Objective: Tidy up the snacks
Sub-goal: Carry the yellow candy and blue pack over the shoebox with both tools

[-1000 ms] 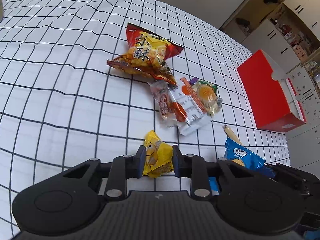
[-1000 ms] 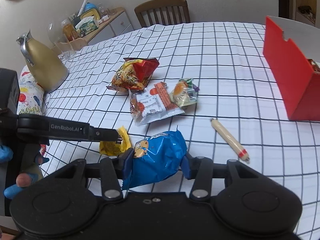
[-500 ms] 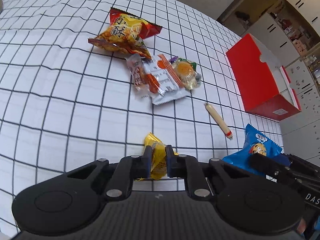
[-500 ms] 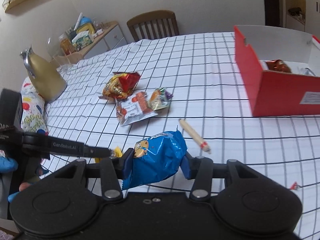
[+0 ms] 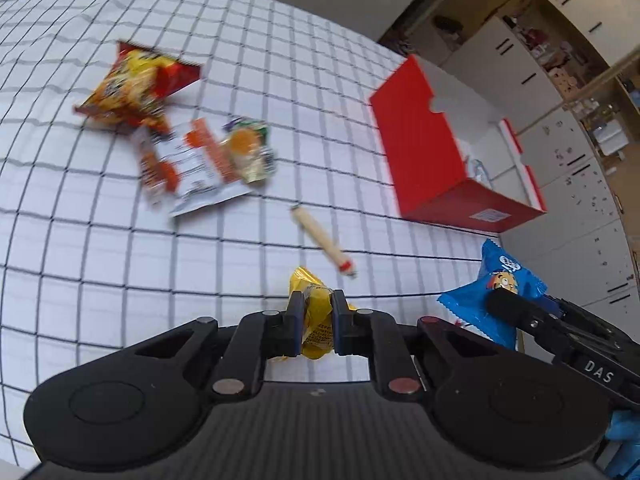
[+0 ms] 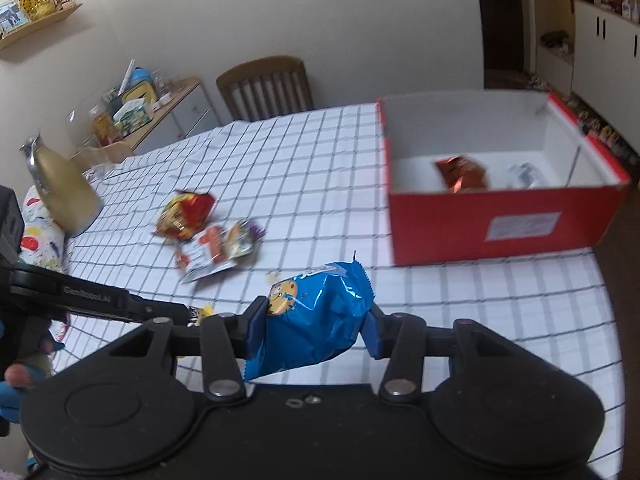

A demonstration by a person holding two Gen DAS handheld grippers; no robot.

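Two claws each pinch a snack above the grid-cloth counter (image 5: 120, 260): the left claw (image 5: 314, 312) grips a small yellow foil packet (image 5: 316, 316), the right claw (image 6: 316, 320) a crinkly blue cookie bag (image 6: 312, 320), near the open red cardboard box (image 6: 500, 228).

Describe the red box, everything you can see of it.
The red box looks like cardboard: red outside, white inside, open at the top, with a white label on the side wall facing the right wrist camera. It rests on the checked tablecloth near the table's edge. Inside lie an orange-red foil packet and a silvery packet. Neither gripper touches it.
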